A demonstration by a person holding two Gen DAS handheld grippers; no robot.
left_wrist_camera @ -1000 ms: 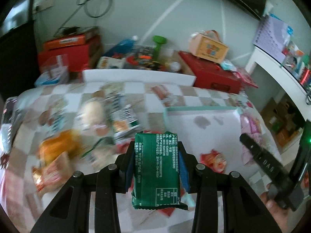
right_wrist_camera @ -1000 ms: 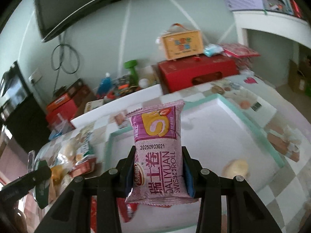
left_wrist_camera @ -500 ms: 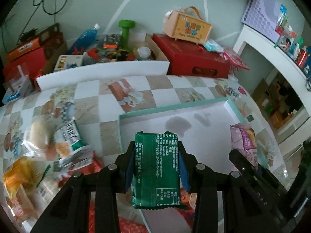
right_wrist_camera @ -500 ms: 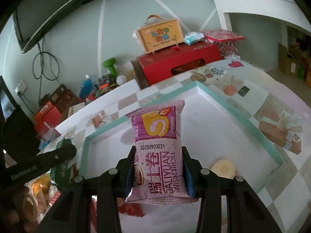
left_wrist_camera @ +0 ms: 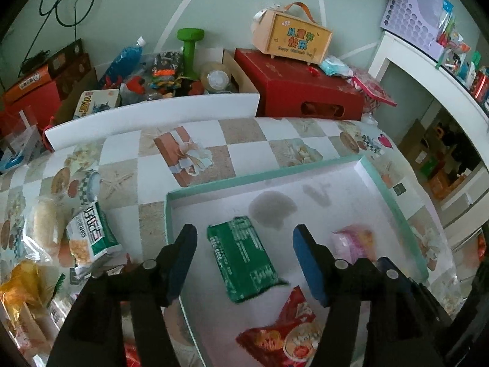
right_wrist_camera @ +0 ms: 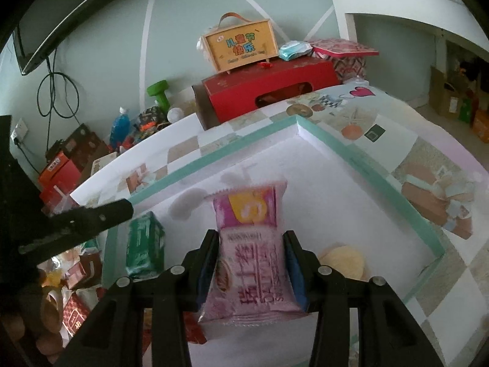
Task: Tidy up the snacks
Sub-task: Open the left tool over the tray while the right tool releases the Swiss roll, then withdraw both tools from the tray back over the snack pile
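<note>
Tray (left_wrist_camera: 394, 211) holds green packet (left_wrist_camera: 244, 258), long axis running away from opening left gripper (left_wrist_camera: 244, 253) above, unpinched. Right gripper (right_wrist_camera: 252, 263) clamps pink roll packet (right_wrist_camera: 252, 250) upright over tray.

Both wrist views are lit by soft, even daylight with a cool greenish cast; no lamp is visible and no hard glare shows. Shadows are faint and diffuse: grey smudges lie on the white floor of the tray (left_wrist_camera: 360, 183) in its far half. Strong fisheye distortion bends the far wall lines and the white shelf (left_wrist_camera: 434, 73) at right into curves, and black vignetting fills the corners. The left view is mostly sharp, softening towards the left edge. In the right view the pink packet (right_wrist_camera: 250, 244) is smeared with motion blur, its print doubled, and the green packet (right_wrist_camera: 143, 244) at left is soft too, while the far background stays fairly crisp.
</note>
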